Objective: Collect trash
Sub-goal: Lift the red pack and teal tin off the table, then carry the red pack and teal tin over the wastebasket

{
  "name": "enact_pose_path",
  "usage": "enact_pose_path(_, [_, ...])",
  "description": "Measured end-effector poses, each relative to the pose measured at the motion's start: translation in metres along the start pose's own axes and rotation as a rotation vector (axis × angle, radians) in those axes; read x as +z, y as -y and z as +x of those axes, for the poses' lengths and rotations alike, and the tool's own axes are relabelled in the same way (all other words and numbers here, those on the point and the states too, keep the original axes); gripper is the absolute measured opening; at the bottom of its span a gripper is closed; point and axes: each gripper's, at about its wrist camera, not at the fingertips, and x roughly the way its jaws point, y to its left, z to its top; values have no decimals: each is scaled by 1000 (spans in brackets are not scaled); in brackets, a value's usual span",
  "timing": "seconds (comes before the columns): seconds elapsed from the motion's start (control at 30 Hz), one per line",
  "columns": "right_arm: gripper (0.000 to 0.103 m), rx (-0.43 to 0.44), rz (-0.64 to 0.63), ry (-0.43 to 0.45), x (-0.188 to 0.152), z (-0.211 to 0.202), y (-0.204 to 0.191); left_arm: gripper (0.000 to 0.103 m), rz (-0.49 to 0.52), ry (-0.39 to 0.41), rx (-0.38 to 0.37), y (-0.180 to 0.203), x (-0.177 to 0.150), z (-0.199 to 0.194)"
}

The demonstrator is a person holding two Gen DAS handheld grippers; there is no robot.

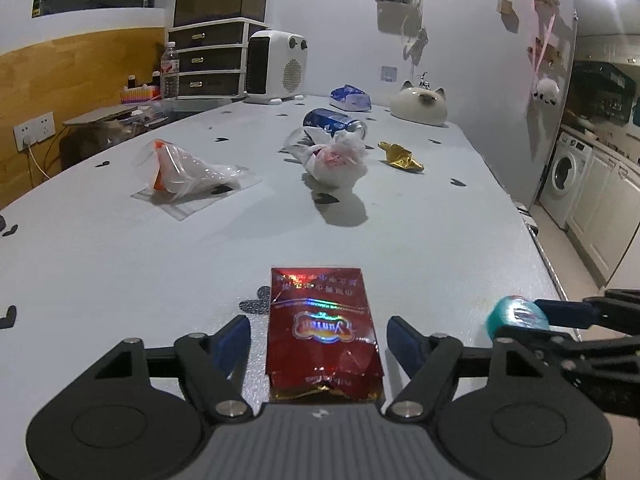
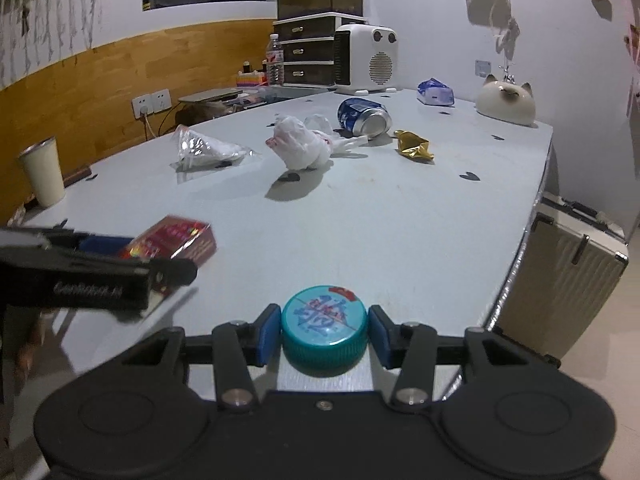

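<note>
Bare table (image 2: 400,240) is seen ahead of both grippers, edge close at right. Left gripper (image 1: 320,332): jaws apart, red packet (image 1: 322,332) lying between, untouched. Right gripper (image 2: 323,330): pads closed against teal cap (image 2: 323,326)

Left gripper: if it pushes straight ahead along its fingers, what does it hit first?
The red foil packet already lies between the open left gripper's fingers, not touching either, so it would slide deeper into the jaws first. Beyond it, bare table, then probably the crumpled white plastic bag; depth is uncertain.
</note>
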Motion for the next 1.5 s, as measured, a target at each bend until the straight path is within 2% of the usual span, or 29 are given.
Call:
enact_pose_path(0.07, [48,5,0,3,-2,-3,0,68,6,0,12,1,-1,-1])
enact_pose_path(0.2, [48,10,18,4,-1,-1,3,64,12,1,15,2,0,-1])
enact_pose_path(0.27, [49,14,16,0,0,1,2,54,21,0,19,3,0,0])
enact_pose_path(0.3, [50,19,17,-3,1,2,2,53,29,2,20,4,1,1])
enact_pose_path(0.67, [48,-14,47,10,-1,-6,-1,52,21,7,-26,4,-7,-14])
enact_pose_path(1.03, [48,-73,120,85,-7,-49,8,52,23,81,-45,12,-3,-53])
enact_pose_path(1.27, [48,-131,155,119,-16,-79,20,52,45,109,-94,33,-3,-71])
enact_pose_path(1.5, [48,-195,208,137,-35,-108,44,52,90,106,-156,69,-6,-75])
